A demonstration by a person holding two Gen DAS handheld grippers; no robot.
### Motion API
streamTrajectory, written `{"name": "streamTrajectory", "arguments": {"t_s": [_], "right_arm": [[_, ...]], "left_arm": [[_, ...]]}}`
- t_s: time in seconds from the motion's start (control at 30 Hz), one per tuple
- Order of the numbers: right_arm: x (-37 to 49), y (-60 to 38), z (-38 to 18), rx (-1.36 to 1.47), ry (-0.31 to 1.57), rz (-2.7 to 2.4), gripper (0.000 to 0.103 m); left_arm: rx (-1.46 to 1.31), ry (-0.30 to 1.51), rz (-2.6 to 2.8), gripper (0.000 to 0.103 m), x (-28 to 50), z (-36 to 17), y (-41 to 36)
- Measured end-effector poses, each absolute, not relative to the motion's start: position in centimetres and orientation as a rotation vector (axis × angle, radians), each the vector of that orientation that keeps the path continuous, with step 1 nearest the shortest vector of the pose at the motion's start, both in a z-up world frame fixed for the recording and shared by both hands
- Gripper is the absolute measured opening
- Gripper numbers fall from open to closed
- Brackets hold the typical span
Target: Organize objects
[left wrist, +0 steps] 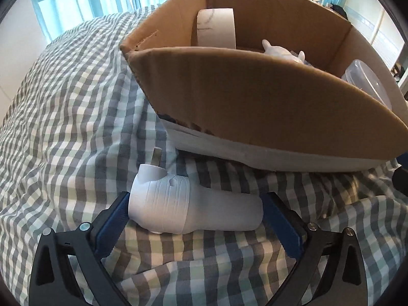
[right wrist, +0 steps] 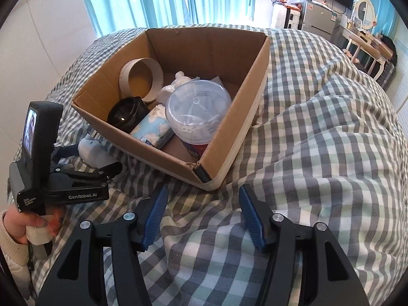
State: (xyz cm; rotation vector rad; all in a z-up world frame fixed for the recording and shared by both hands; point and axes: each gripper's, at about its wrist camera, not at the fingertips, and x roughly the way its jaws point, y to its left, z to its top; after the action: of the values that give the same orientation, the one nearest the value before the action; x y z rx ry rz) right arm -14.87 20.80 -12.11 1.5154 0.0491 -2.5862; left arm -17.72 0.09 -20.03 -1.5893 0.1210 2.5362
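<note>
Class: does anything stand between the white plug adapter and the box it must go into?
Yes. The cardboard box's near wall rises right behind the white plug adapter, which lies between the left gripper's fingers; it must be lifted over.

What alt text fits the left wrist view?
The left hand-held gripper brackets a white plug-in device lying on a checked bedspread, just before a cardboard box holding a tape roll.

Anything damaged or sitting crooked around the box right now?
Yes. The cardboard box sits tilted on the rumpled checked blanket, and its near corner is torn. One white plug-in device lies outside, between the left gripper fingers.
</note>
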Motion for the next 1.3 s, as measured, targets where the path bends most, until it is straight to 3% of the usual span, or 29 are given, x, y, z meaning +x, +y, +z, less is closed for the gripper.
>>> {"name": "streamTrajectory", "arguments": {"t_s": [0.3,0.37,0.43,0.53,0.6,0.63,0.67,0.93,1.1,1.13,1.23,1.3], "right_arm": [[-15.9,20.5,-13.8,1.619,0.093,-2.580,0.059],[-16.0,20.3,-13.9,1.622,0.103,-2.584,0.059],[-15.9,20.1,-13.8,1.624,0.114,-2.588,0.059],[-15.9,19.9,-13.8,1.627,0.124,-2.591,0.059],[-15.9,19.8,-13.8,1.627,0.144,-2.594,0.059],[-15.8,19.7,-13.7,1.622,0.154,-2.599,0.059],[-15.7,19.6,-13.6,1.616,0.164,-2.604,0.059],[-15.4,19.7,-13.6,1.589,0.155,-2.604,0.059],[-14.6,20.4,-13.1,1.543,0.110,-2.610,0.059],[-14.4,20.7,-12.9,1.533,0.095,-2.616,0.059],[-14.0,21.5,-12.7,1.510,0.047,-2.626,0.059],[-13.7,21.7,-12.8,1.501,0.026,-2.629,0.059]], "left_arm": [[-1.549,0.093,2.533,0.102,-16.9,-20.2,-0.2],[-1.528,0.076,2.562,0.084,-16.0,-19.8,-1.6],[-1.526,0.031,2.562,0.080,-15.6,-19.5,-2.7],[-1.555,0.006,2.529,0.081,-15.5,-20.0,-3.2],[-1.559,0.018,2.518,0.088,-15.3,-20.2,-3.0],[-1.573,0.027,2.500,0.099,-15.4,-20.4,-2.9],[-1.595,0.038,2.473,0.103,-15.5,-20.9,-2.6],[-1.614,0.060,2.490,0.103,-16.1,-21.8,-1.7],[-1.693,0.283,2.475,0.103,-15.7,-23.1,1.0],[-1.683,0.273,2.482,0.101,-15.5,-22.9,0.8],[-1.679,0.217,2.518,0.080,-15.0,-22.1,-0.2],[-1.686,0.198,2.524,0.072,-14.5,-21.7,-0.7]]}}
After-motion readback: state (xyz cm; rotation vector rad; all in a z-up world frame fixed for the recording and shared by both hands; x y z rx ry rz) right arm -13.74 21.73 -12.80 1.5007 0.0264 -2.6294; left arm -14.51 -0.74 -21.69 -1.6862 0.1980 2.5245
